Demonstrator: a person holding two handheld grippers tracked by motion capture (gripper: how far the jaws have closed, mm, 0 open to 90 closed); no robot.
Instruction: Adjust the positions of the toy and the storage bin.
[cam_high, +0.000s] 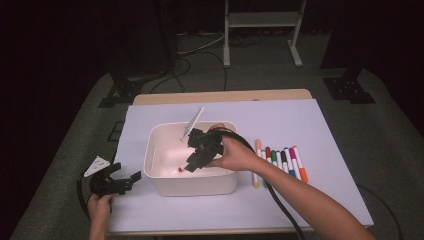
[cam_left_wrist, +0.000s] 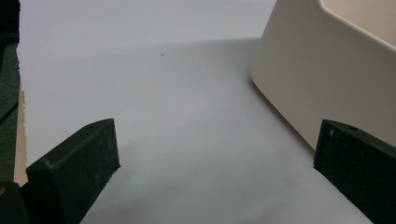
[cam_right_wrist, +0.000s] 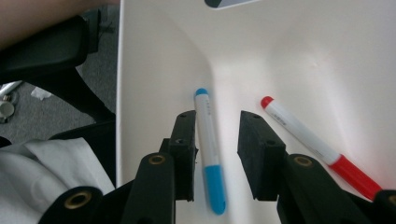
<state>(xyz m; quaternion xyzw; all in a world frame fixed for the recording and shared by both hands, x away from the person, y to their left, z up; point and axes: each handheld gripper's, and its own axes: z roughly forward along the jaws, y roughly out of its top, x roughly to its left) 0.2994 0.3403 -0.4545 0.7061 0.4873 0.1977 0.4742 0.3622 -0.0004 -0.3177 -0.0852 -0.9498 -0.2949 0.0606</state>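
Note:
A cream bin (cam_high: 150, 150) stands mid-table on a white sheet (cam_high: 280, 115). My right gripper (cam_high: 197, 156) reaches down into it. In the right gripper view its jaws (cam_right_wrist: 218, 116) stand open around a blurred white marker with blue ends (cam_right_wrist: 209, 149), which touches neither pad. A white marker with red ends (cam_right_wrist: 313, 140) lies on the bin floor (cam_right_wrist: 299, 60) to the right, and its red tip (cam_high: 180, 170) shows from above. My left gripper (cam_high: 125, 178) rests open on the sheet left of the bin, holding nothing; the bin's outer wall (cam_left_wrist: 317, 70) is beside its right jaw.
Several coloured markers (cam_high: 280, 162) lie in a row on the sheet right of the bin. A white marker (cam_high: 192, 123) leans over the bin's far rim. The sheet's left edge (cam_left_wrist: 19, 93) runs close to my left gripper (cam_left_wrist: 218, 128). Stands and cables sit on the floor beyond.

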